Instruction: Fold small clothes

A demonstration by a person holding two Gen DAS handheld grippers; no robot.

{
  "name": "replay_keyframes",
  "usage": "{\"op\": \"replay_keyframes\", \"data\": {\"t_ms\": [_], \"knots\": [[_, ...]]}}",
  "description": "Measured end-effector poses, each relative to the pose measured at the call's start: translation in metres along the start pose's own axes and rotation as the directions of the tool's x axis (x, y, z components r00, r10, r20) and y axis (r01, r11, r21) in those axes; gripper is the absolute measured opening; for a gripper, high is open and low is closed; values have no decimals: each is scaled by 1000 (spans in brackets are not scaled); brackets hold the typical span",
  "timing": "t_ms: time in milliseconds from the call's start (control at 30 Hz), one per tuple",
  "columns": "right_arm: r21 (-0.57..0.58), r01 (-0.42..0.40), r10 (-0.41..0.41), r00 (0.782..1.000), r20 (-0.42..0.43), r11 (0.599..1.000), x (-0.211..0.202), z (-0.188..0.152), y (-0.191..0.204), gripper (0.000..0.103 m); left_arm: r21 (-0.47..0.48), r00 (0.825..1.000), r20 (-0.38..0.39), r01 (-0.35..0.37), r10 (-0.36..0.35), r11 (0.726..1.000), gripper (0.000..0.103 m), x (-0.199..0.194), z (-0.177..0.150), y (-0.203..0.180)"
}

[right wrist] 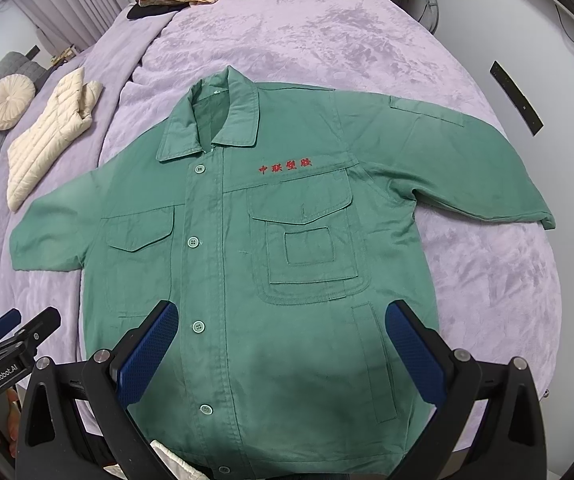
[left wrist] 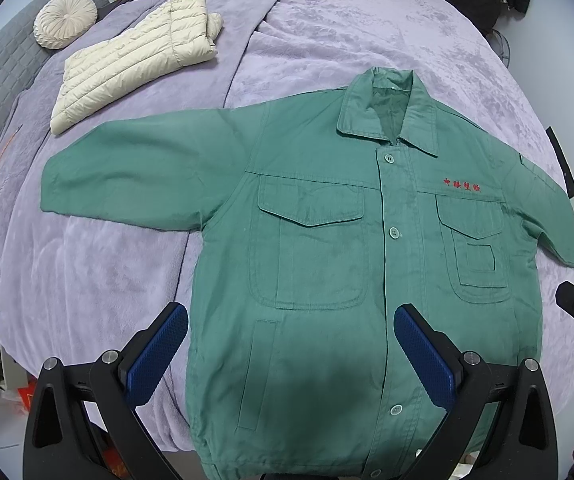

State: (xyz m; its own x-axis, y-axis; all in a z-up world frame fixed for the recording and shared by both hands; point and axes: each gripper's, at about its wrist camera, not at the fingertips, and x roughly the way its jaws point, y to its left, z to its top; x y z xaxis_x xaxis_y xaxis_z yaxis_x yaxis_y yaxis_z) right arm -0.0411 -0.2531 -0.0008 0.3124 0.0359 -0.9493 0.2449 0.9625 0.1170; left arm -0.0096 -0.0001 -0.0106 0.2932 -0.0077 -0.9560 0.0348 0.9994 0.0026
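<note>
While both claws hang released above the hem, the green jacket [left wrist: 319, 240] lies flat and buttoned at frame centre on the lilac bedspread [left wrist: 347, 24]. Left claw [left wrist: 291, 356] has its blue pads spread wide, nothing between them; right claw [right wrist: 283, 356] likewise. Both sleeves stretch sideways, the right-hand cuff reaching the bed's edge. Bare bedspread lies above the collar; a cream puffer jacket [left wrist: 135, 56] sits upper left.
</note>
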Motion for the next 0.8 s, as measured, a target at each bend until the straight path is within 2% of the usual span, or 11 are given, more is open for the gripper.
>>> {"op": "replay_keyframes", "data": {"t_ms": [800], "knots": [[0, -3, 3, 1000, -6, 1000, -1, -1, -1, 103, 1, 1000, -3, 0, 0, 1000, 103, 2, -4, 3]]}}
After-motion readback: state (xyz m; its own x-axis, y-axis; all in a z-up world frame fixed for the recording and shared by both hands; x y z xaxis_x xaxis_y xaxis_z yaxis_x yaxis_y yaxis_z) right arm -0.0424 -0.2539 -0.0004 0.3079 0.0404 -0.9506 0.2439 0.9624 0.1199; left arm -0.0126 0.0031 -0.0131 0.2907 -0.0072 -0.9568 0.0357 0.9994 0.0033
